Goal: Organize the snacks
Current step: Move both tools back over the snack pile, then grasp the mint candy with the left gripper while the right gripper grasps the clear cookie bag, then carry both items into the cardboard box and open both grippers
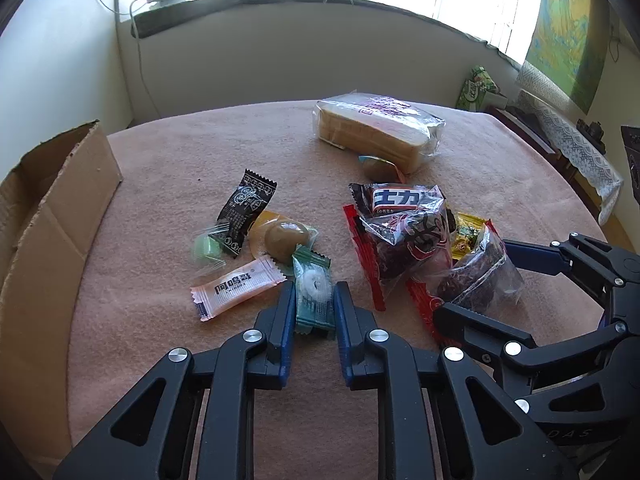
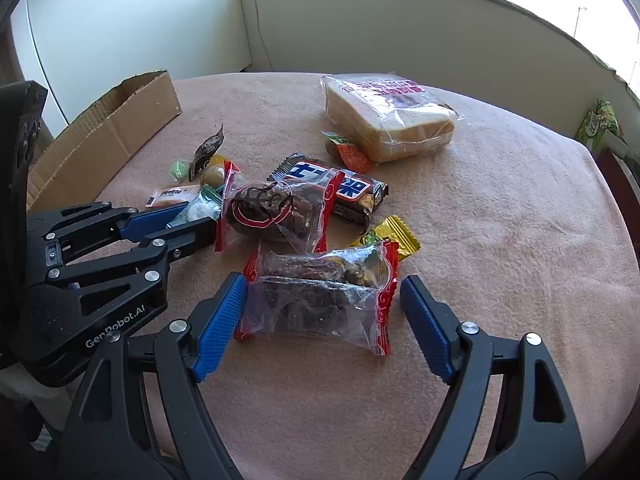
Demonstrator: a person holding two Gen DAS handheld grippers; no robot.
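Left gripper (image 1: 313, 306) clamps mint packet (image 1: 314, 295), right gripper (image 2: 323, 320) spread

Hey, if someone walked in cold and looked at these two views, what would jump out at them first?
Probably the heap of wrapped snacks mid-table on the pink cloth, with the left gripper closed around a teal ring-candy packet and the right gripper open around a clear red-edged bag of dark snacks. Next, the bagged sliced bread at the far side, and the open cardboard box at the left edge.
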